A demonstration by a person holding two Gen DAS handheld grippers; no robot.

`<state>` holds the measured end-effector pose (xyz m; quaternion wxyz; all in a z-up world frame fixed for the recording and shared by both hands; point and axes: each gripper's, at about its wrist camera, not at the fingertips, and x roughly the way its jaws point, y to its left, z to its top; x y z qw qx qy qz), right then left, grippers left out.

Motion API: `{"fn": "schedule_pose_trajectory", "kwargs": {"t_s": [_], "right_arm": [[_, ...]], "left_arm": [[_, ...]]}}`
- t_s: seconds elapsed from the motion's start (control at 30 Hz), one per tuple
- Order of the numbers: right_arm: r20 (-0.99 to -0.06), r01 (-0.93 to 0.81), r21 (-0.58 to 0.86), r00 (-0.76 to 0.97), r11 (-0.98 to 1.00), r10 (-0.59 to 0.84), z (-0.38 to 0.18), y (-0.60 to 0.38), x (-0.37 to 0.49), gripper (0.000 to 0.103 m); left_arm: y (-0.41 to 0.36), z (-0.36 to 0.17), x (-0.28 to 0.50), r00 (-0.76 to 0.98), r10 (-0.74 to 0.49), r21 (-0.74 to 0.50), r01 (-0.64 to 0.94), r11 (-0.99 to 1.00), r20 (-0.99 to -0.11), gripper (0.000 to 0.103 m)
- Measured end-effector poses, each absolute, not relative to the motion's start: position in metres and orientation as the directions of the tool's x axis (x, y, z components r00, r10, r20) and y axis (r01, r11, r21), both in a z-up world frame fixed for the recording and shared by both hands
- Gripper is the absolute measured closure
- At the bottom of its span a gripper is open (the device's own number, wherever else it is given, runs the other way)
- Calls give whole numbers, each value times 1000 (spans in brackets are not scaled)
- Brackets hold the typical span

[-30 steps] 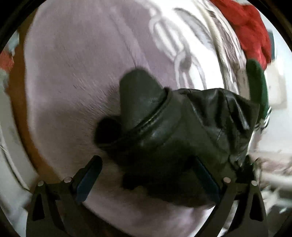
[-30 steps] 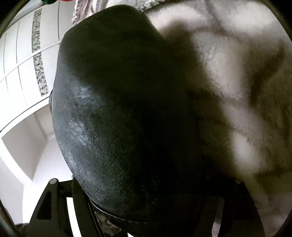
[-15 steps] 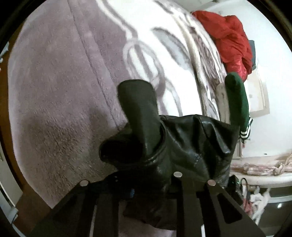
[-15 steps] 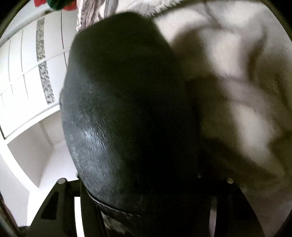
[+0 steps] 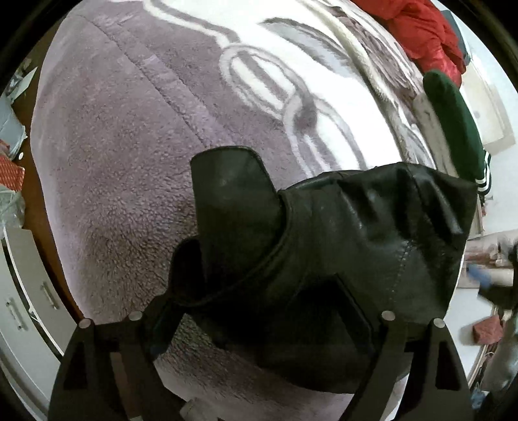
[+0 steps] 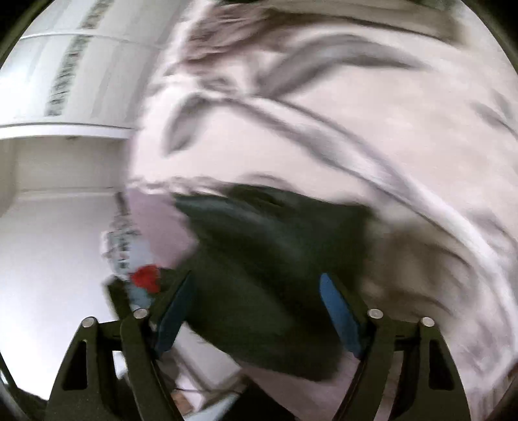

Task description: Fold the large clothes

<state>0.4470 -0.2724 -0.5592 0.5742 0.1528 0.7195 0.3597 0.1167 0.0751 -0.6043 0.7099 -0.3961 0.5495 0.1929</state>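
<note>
Black leather jacket lies bunched on the near part of the bed's purple-and-white fleece blanket, collar raised, not yet flat or folded. Left tool stands wide open astride it, gripping nothing. Right tool, view blurred, likewise open over the leather. Judgement: folding barely begun; red garment and green garment wait at the far right

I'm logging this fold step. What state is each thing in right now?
Black leather jacket: bunched and creased on the blanket, not folded flat.
Left tool: open, fingers spread either side of the jacket.
Right tool: open, blue pads apart, jacket between them; view blurred.
Fleece blanket: spread out under the jacket.
Red garment: crumpled in a heap.
Green garment: lying at the blanket's edge, unfolded.
</note>
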Motion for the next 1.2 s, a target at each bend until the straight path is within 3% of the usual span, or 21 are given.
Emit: {"fn": "schedule_pose_trajectory", "kwargs": {"t_s": [0.03, 0.2, 0.37, 0.4, 0.53, 0.6, 0.7, 0.8, 0.97, 1.03, 1.2], "right_arm": [[-714, -187, 693, -312, 696, 627, -570, -254, 443, 59], [-824, -171, 543, -301, 822, 481, -637, -219, 456, 63], [-863, -250, 483, -296, 839, 409, -652, -198, 447, 63], [-850, -240, 501, -317, 832, 420, -651, -197, 447, 62], [-703, -157, 692, -369, 704, 608, -627, -232, 452, 40], [-698, -142, 701, -339, 699, 631, -614, -271, 446, 22], [-718, -102, 671, -339, 734, 608, -627, -318, 427, 21], [-680, -21, 681, -387, 732, 623, -665, -349, 407, 17], [-514, 128, 771, -454, 624, 728, -731, -345, 385, 17], [-471, 137, 801, -458, 583, 754, -741, -333, 384, 16], [-474, 110, 811, -452, 574, 756, -740, -314, 386, 14]], "left_arm": [[75, -607, 116, 319, -162, -349, -712, 610, -934, 16], [77, -612, 117, 326, -164, -358, -721, 594, -931, 16], [77, -614, 116, 328, -165, -360, -722, 591, -930, 16], [77, -614, 117, 327, -168, -361, -722, 590, -930, 16], [79, -608, 104, 343, -218, -405, -721, 562, -913, 16], [78, -607, 100, 349, -225, -414, -722, 554, -910, 16], [77, -610, 99, 349, -231, -418, -723, 550, -908, 16], [77, -612, 103, 351, -227, -417, -725, 547, -908, 16], [76, -613, 111, 346, -220, -409, -724, 555, -912, 16], [77, -613, 111, 350, -222, -413, -721, 557, -910, 16], [78, -616, 118, 357, -216, -415, -719, 558, -909, 16]]}}
